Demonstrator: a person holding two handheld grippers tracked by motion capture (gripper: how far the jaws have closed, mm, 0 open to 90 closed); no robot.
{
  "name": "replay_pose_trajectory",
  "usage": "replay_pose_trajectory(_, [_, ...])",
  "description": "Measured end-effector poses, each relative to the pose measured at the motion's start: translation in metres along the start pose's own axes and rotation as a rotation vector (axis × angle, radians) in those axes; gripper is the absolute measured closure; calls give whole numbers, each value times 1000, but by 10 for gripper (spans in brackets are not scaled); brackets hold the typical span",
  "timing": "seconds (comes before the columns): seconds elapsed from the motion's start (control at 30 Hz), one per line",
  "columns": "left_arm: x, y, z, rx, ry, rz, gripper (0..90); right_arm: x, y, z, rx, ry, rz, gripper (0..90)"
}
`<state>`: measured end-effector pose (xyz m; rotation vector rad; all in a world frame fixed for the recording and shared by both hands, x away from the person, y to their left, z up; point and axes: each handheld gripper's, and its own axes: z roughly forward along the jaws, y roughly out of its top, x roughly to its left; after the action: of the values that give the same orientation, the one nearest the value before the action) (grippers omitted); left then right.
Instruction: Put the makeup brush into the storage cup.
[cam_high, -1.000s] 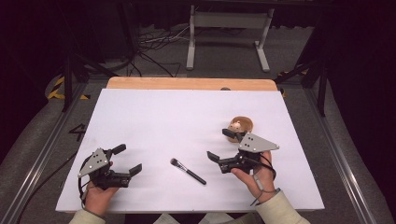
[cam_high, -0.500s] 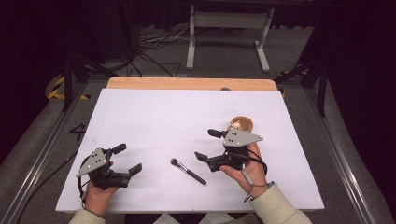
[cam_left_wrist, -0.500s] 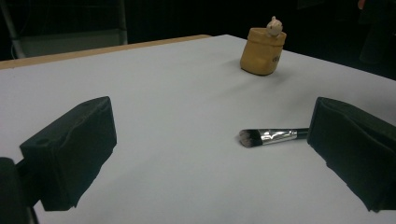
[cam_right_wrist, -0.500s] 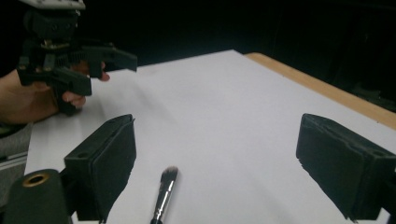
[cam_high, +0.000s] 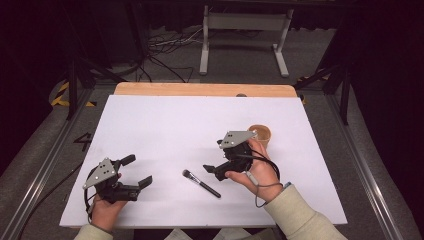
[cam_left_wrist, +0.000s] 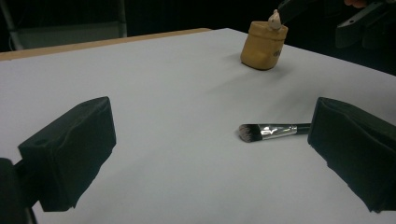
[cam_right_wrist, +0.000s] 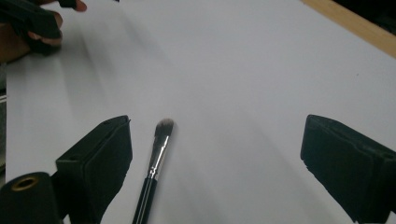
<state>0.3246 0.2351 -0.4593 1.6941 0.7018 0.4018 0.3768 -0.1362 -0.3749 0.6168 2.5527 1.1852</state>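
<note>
Left hand-held gripper (cam_high: 134, 170): jaws wide apart, holding nothing, near worktop (cam_high: 165, 125) edge.
Makeup brush (cam_high: 201, 183): flat on worktop (bristles pointing left).
Right hand-held gripper (cam_high: 215, 156): jaws spread, nothing held, just beside brush.
Tan jar (cam_high: 262, 134): behind right hand.

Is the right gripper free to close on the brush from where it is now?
Probably yes: the right gripper is open just beside the brush, which lies alone on bare table.

brush handle (cam_left_wrist: 302, 126) | end hidden behind jaw | left gripper view
</note>
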Motion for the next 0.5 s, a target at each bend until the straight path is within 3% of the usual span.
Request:
replay_pose_trajectory(0.1, [-3, 1, 2, 17, -3, 29, 16, 1, 3, 7, 94, 1, -12, 133])
replay_pose_trajectory(0.23, [-3, 1, 3, 24, -11, 29, 16, 2, 6, 15, 168, 5, -41, 137])
replay_pose_trajectory(0.5, [-3, 0, 4, 28, -5, 18, 11, 5, 14, 23, 261, 17, -71, 138])
